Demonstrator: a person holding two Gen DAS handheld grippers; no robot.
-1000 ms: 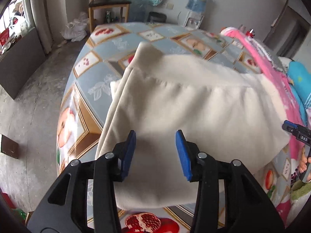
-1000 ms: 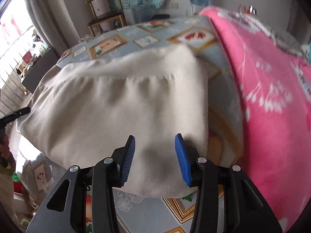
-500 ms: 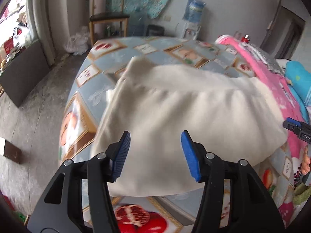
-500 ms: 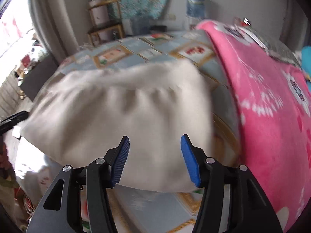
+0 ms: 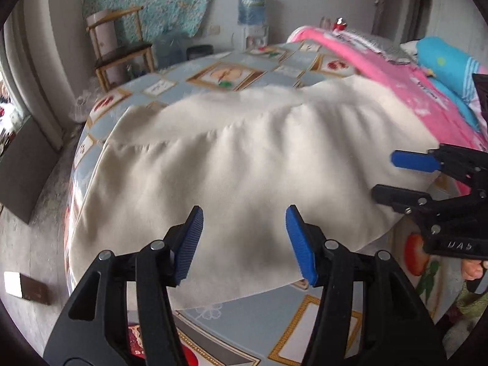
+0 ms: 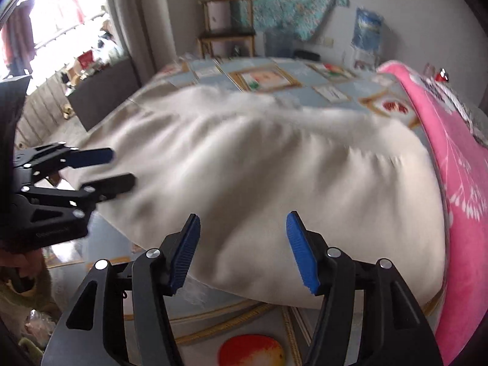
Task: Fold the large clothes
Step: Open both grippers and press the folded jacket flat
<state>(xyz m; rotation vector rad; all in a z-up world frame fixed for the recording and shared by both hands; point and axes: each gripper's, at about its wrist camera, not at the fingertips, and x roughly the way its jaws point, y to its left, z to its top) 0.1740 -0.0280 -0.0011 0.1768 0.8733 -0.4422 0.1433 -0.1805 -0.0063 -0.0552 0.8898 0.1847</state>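
Observation:
A large cream garment point(image 5: 244, 164) lies folded on the table with the fruit-print cloth point(image 5: 231, 314); it also shows in the right wrist view point(image 6: 274, 177). My left gripper point(image 5: 244, 241) is open and empty, held just above the garment's near edge. My right gripper point(image 6: 244, 247) is open and empty, above the near edge at the garment's right side. Each gripper appears in the other's view: the right one point(image 5: 396, 177) at the garment's right end, the left one point(image 6: 103, 167) at its left end.
A pink blanket point(image 6: 463, 183) lies along the table's right side, beside the garment. A blue cushion point(image 5: 448, 70) sits beyond it. A wooden chair point(image 5: 122, 52) and a water dispenser point(image 5: 251, 9) stand by the far wall. Floor drops off to the left.
Both grippers have opened wider and pulled back and up from the garment's near edge. They have swung toward each other, so each now shows in the other's view.

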